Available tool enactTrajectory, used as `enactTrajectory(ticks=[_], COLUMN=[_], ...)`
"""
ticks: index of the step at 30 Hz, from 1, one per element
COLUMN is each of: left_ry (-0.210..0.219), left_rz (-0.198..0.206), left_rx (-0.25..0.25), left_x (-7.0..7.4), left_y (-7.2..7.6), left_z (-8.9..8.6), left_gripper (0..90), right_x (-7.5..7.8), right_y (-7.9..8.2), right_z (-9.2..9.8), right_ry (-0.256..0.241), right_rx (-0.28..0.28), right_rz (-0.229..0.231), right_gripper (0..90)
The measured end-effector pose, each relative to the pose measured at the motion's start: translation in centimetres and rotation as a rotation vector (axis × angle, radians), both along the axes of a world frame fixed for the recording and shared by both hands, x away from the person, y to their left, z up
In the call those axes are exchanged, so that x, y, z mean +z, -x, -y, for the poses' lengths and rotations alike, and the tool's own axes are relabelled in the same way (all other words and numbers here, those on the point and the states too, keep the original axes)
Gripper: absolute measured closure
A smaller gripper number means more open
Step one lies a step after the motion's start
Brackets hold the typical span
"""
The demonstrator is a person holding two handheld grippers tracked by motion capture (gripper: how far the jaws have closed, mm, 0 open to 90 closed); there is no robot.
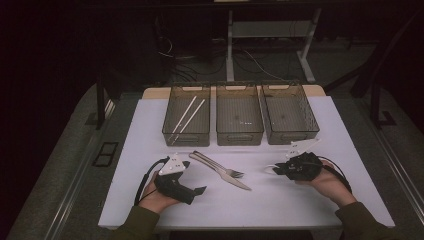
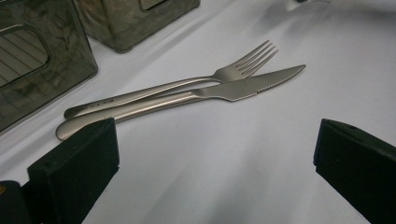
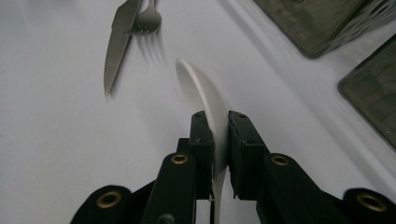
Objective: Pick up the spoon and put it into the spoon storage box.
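A steel fork and a steel knife lie side by side on the white table top, handles toward the bins. In the left gripper view the fork and knife lie just beyond my open left gripper, with nothing between its jaws. That left gripper rests at the front left and points right. My right gripper sits at the right and points left. In its own view the right gripper is shut on a white plastic spoon, bowl forward, edge-on.
Three dark see-through bins stand in a row at the back: left bin holds white chopsticks, middle bin and right bin look bare. The white mat ends near my forearms. Table legs and cables lie beyond.
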State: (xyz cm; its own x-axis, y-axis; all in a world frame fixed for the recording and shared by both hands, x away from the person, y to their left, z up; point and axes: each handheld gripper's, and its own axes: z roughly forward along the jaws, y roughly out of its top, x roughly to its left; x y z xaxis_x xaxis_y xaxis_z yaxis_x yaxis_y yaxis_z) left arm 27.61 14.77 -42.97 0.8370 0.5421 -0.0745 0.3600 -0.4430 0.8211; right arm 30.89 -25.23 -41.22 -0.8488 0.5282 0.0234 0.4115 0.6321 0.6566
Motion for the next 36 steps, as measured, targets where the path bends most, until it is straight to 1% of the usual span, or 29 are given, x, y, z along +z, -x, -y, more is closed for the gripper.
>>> enactTrajectory(ticks=[8, 12, 17, 22, 27, 31, 36], left_ry=[0.002, -0.006, 0.001, -0.004, 0.000, 0.011, 0.009], left_rz=[0.005, 0.002, 0.003, 0.003, -0.005, -0.003, -0.002], left_rx=[-0.004, -0.006, -0.006, -0.011, -0.009, -0.005, -0.008], left_x=[0.0, 0.0, 0.0, -0.1, -0.2, -0.1, -0.1], left_y=[0.0, 0.0, 0.0, -0.1, -0.1, 0.0, 0.0], left_z=[0.0, 0.0, 0.0, 0.0, 0.1, 0.0, 0.0], left_gripper=[0.0, 0.0, 0.0, 0.0, 0.0, 0.0, 0.0], right_x=[1.1, 1.6, 2.4, 3.2, 3.7, 4.1, 4.5], right_y=[-0.6, -0.9, -1.4, -2.2, -2.9, -3.5, -4.3], right_z=[0.2, 0.3, 0.2, 0.2, -0.1, -0.4, -1.1], right_ry=[-0.035, -0.048, -0.072, -0.091, -0.096, -0.106, -0.105], right_rx=[-0.016, -0.029, -0.038, -0.048, -0.053, -0.057, -0.055], right_rz=[0.020, 0.025, 0.040, 0.046, 0.051, 0.057, 0.062], right_gripper=[80.6, 80.7, 80.6, 80.7, 80.6, 80.6, 80.7])
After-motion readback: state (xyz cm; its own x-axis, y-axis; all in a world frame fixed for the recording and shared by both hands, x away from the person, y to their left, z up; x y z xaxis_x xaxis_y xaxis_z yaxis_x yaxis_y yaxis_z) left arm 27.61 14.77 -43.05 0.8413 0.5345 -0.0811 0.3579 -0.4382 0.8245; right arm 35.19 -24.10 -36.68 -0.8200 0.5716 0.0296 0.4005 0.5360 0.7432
